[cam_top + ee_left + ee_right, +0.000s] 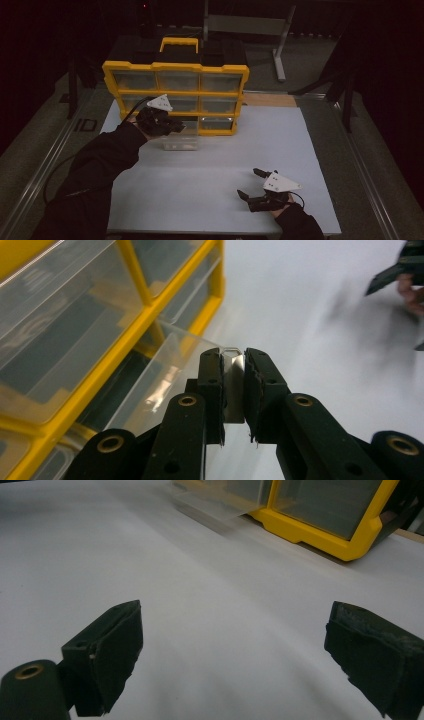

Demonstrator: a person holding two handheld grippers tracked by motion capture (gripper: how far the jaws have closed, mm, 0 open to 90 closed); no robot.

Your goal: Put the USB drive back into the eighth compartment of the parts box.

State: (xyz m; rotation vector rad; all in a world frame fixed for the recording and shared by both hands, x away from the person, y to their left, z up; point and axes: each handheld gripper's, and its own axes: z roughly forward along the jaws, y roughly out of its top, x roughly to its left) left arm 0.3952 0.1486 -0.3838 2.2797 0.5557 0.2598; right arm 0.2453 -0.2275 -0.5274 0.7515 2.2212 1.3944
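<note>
Left tool point(233, 390) is pinching the thin clear plastic drawer point(180, 142) by the yellow organizer point(175, 92); right tool point(235, 650) is resting w/ jaws wide apart on the smooth white desk point(210, 170).

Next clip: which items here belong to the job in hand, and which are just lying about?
In the job:
- clear drawer, pulled out of the bottom row
- yellow drawer cabinet
- left gripper, jaws shut on the drawer's front edge

Standing by or lying about:
- right gripper, jaws open over the white table
- metal stand behind

The organiser frame point(176, 66) was yellow; its drawer point(180, 141) was clear; the bench point(220, 165) was white; the left tongs point(233, 390) were black.
</note>
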